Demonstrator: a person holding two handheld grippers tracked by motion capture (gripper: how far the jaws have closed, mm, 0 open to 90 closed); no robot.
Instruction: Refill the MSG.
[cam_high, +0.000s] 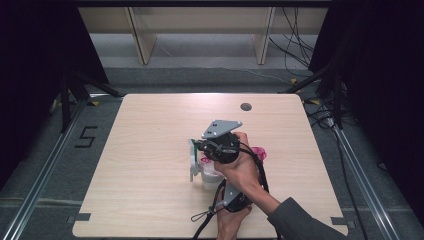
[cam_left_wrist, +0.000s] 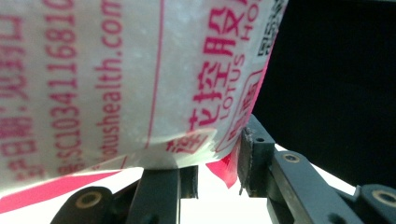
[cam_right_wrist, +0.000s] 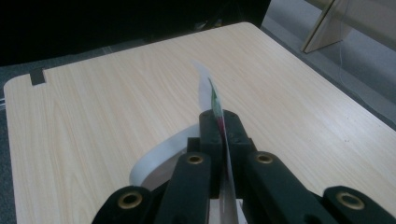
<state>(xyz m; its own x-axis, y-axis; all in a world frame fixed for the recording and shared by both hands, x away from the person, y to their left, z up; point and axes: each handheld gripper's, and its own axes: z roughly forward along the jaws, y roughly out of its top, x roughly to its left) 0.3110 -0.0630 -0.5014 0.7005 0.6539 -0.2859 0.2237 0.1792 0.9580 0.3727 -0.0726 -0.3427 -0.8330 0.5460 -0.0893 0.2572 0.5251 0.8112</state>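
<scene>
Two hand-held grippers open a sealed pouch at mid-table. In the high view the person's forearms enter from the bottom edge and cross near the centre of the wooden table (cam_high: 150, 150). The left gripper (cam_high: 231, 197), nearer the person, steadies a white translucent pouch (cam_high: 210, 176) that stands upright on the tabletop. The left gripper view shows this pouch (cam_left_wrist: 121, 79) at close range, printed with pink characters and a web address; the two black jaws rise on either side of its lower edge and are pressed against it, so the body of the pouch is clamped and cannot lift or twist.

The right gripper (cam_high: 200, 148), with its grey three-cornered plate on top, lies above and just beyond the pouch. Its jaws are closed together on a thin white strip (cam_right_wrist: 212, 100), edged in green and red, that stands up between the fingertips; the strip (cam_high: 192, 159) curls away from the pouch top toward the left of the high view. A wider white band (cam_right_wrist: 159, 156) loops below the jaws, probably the torn part of the pouch's rim.

A pink crumpled wrapper (cam_high: 259, 152) lies on the table just right of the hands.

The arrangement suggests a division of labour: one gripper anchors, the other peels. The tear appears partly done, with the strip not yet free.
</scene>
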